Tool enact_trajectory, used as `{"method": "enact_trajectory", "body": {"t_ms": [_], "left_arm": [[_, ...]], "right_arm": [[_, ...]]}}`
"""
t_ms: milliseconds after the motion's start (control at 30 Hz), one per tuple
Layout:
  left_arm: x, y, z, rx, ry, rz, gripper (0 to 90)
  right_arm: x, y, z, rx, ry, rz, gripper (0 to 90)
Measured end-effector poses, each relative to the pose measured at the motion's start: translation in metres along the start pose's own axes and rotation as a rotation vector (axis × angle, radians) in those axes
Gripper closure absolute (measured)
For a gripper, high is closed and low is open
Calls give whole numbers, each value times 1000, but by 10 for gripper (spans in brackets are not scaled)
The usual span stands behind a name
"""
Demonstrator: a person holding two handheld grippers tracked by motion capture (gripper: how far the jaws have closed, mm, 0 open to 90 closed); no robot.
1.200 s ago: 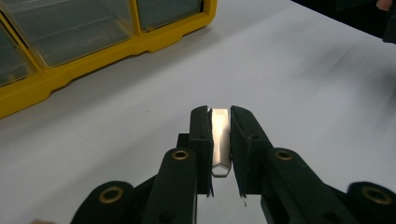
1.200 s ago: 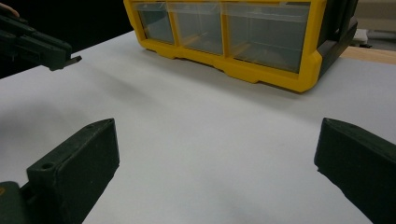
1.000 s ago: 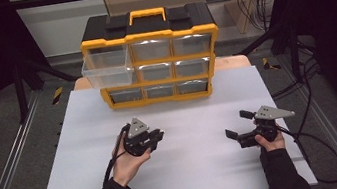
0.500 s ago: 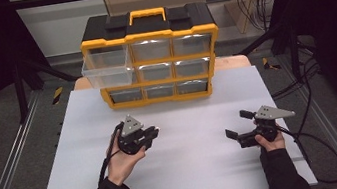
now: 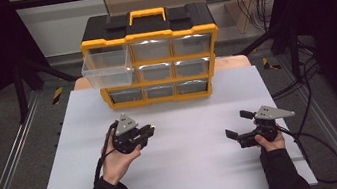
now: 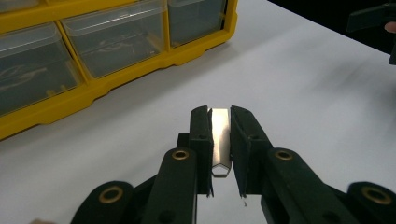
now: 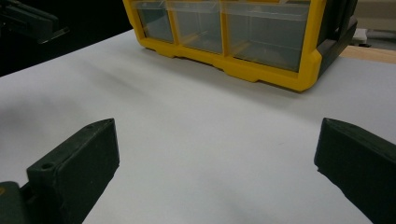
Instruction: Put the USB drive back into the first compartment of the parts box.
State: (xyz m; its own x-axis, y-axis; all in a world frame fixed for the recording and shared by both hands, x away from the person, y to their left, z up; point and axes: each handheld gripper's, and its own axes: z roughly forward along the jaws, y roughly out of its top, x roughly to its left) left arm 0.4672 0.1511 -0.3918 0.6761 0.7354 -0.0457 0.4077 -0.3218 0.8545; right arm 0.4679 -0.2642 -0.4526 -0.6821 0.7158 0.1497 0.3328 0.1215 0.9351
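We see a small shiny flat metal piece (image 6: 220, 140) pinched between the left gripper's (image 6: 219, 144) narrowed jaws above the white table (image 5: 187, 167). The right gripper (image 5: 237, 125) gapes wide. The yellow-framed drawer organiser with clear drawers (image 5: 152, 61) shows no readable label.

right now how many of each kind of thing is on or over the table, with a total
drawer organizer: 1
grippers: 2, left gripper, right gripper
small metal piece clamped in the left gripper: 1
total: 4
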Motion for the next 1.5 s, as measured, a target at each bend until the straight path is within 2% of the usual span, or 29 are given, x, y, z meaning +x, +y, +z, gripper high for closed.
{"method": "enact_trajectory", "body": {"t_ms": [367, 967, 1500], "left_arm": [[3, 5, -4, -6, -7, 5, 790], [16, 14, -22, -29, 13, 2, 790], [23, 23, -33, -45, 32, 10, 790]], "right_arm": [[0, 0, 1, 5, 1, -2, 6], [0, -1, 1, 10, 0, -3, 6], [0, -1, 1, 10, -1, -3, 6]]}}
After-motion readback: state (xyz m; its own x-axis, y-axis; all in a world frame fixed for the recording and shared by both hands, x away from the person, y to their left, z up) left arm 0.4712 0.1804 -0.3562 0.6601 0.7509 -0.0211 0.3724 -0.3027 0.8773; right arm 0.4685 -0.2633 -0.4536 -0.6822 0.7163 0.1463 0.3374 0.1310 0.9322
